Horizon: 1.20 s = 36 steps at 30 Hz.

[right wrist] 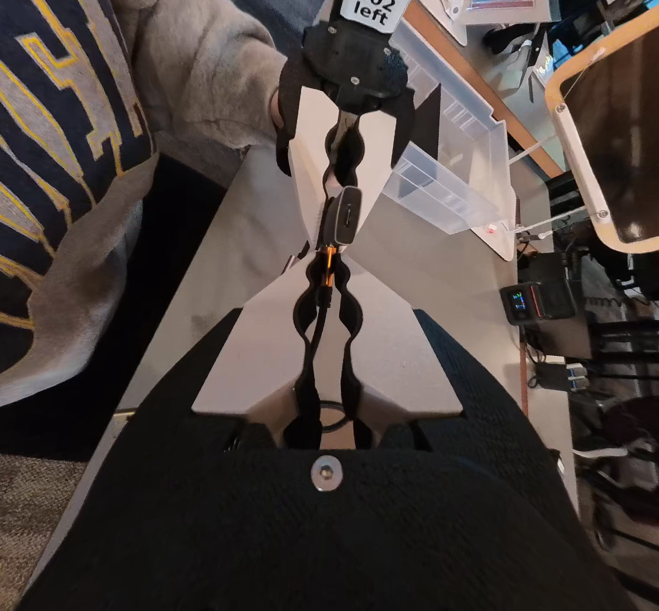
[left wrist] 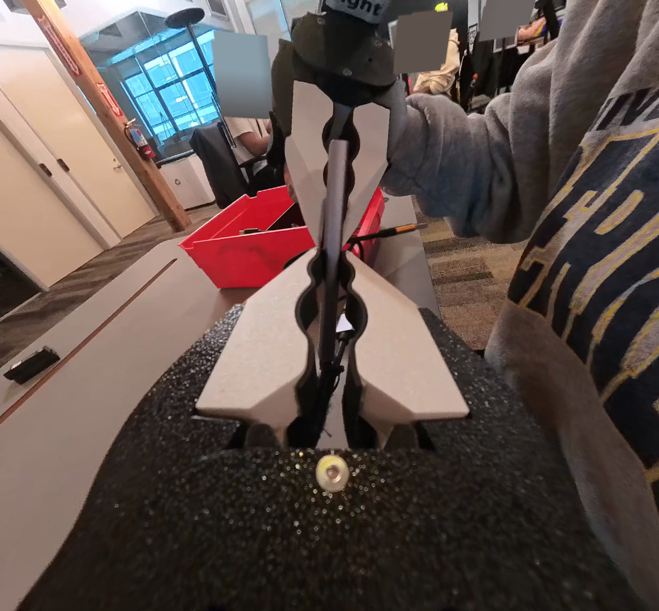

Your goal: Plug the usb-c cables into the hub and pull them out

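Observation:
My left gripper (left wrist: pixel 330 262) is shut on the thin grey hub (left wrist: pixel 333 222), held edge-on above the table, with its black pigtail (left wrist: pixel 337 351) running back between the fingers. The right gripper (left wrist: pixel 335 215) faces it at the hub's far end. In the right wrist view, my right gripper (right wrist: pixel 330 258) is shut on an orange-gold USB-C plug (right wrist: pixel 328 271) with a black cable (right wrist: pixel 317 337). The plug's tip meets the lower end of the hub (right wrist: pixel 344 214), which the left gripper (right wrist: pixel 338 222) holds. How deep the plug sits is hidden.
A red bin (left wrist: pixel 246 251) stands behind on the grey table (left wrist: pixel 107 344). A second orange-tipped cable (left wrist: pixel 403 228) sticks out beside it. A clear plastic bin (right wrist: pixel 445 194) is at the right. The person's grey sleeve (left wrist: pixel 463 165) is close. The grippers are tip to tip, or close to it.

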{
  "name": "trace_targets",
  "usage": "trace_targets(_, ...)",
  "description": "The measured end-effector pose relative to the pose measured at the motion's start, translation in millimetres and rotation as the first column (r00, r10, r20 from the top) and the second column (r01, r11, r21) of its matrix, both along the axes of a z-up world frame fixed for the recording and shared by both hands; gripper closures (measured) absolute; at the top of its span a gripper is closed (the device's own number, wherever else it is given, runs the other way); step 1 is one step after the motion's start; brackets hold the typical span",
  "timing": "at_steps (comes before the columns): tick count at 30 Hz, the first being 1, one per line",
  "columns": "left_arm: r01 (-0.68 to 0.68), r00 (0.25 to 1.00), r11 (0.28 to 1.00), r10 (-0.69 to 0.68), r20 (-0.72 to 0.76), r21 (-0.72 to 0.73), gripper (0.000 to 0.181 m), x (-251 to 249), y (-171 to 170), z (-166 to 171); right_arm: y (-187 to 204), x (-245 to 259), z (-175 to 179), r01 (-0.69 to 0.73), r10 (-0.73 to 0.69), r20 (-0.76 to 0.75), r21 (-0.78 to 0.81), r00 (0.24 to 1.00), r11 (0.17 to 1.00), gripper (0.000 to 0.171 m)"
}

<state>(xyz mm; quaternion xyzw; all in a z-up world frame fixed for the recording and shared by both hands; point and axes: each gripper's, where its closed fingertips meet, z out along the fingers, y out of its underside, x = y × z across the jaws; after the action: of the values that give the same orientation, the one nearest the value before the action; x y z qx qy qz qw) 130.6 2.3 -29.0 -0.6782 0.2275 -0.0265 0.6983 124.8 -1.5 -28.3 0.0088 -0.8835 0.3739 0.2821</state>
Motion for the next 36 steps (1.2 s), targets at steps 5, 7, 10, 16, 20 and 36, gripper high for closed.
trace_targets(5,0.019,1.0,1.0,-0.019,0.007,-0.011,0.175,6,-1,-1,-1,6,-1,-0.01,0.013,0.06,-0.063,0.998,0.998,0.167)
trace_targets(7,-0.007,1.0,0.997,0.007,-0.008,-0.075,0.175,1,1,-9,1,1,-8,0.015,-0.012,0.085,-0.036,0.996,0.999,0.166)
trace_targets(10,-0.05,0.999,0.993,0.049,-0.012,-0.105,0.174,-4,1,-9,8,-6,-12,0.054,-0.055,0.096,0.012,0.994,0.998,0.167)
trace_targets(16,-0.084,0.995,0.989,0.076,-0.068,-0.119,0.174,-3,4,-1,3,-7,-13,0.06,-0.065,0.078,0.073,0.995,0.996,0.167)
trace_targets(20,-0.058,0.997,0.997,0.056,-0.045,-0.045,0.175,-5,-4,13,-5,-9,0,0.047,-0.047,0.024,0.001,0.999,0.999,0.166)
trace_targets(36,-0.146,0.988,0.988,0.143,0.057,0.056,0.175,-43,-55,18,39,8,45,0.101,-0.107,-0.008,-0.266,0.994,0.959,0.167)
